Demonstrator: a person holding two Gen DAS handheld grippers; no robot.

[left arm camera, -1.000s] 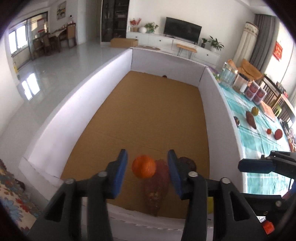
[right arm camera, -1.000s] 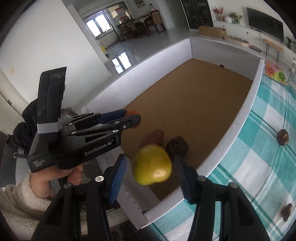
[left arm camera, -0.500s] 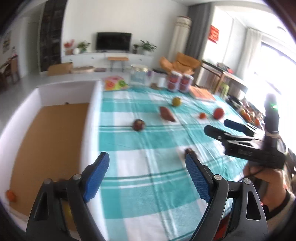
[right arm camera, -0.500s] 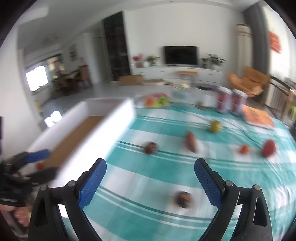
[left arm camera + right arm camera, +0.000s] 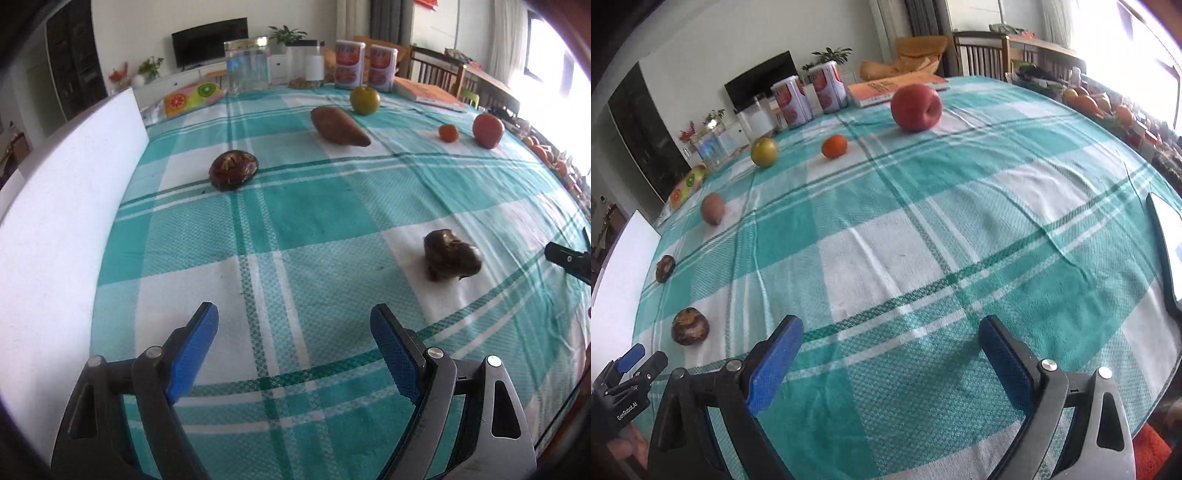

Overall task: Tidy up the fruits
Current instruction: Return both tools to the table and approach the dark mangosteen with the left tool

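My left gripper (image 5: 293,352) is open and empty, low over the checked tablecloth (image 5: 325,206). Ahead of it lie a dark brown fruit (image 5: 450,254) to the right, another dark fruit (image 5: 232,170) farther left, a sweet potato (image 5: 338,127), a green apple (image 5: 365,99), a small orange (image 5: 448,133) and a red apple (image 5: 488,130). My right gripper (image 5: 890,354) is open and empty. In its view are the red apple (image 5: 916,107), the orange (image 5: 834,146), the green apple (image 5: 764,152), the sweet potato (image 5: 713,208) and both dark fruits (image 5: 690,326) (image 5: 665,267).
The white wall of the box (image 5: 62,221) runs along the table's left side. Jars (image 5: 245,64), two cans (image 5: 365,66) and an orange book (image 5: 428,94) stand at the far edge. A dark tablet (image 5: 1167,254) lies at the right edge. The left gripper's tip (image 5: 631,365) shows at lower left.
Both grippers let go of their fruit over the box, opened wide and swung right from the box to over the tablecloth, dropping closer to it.
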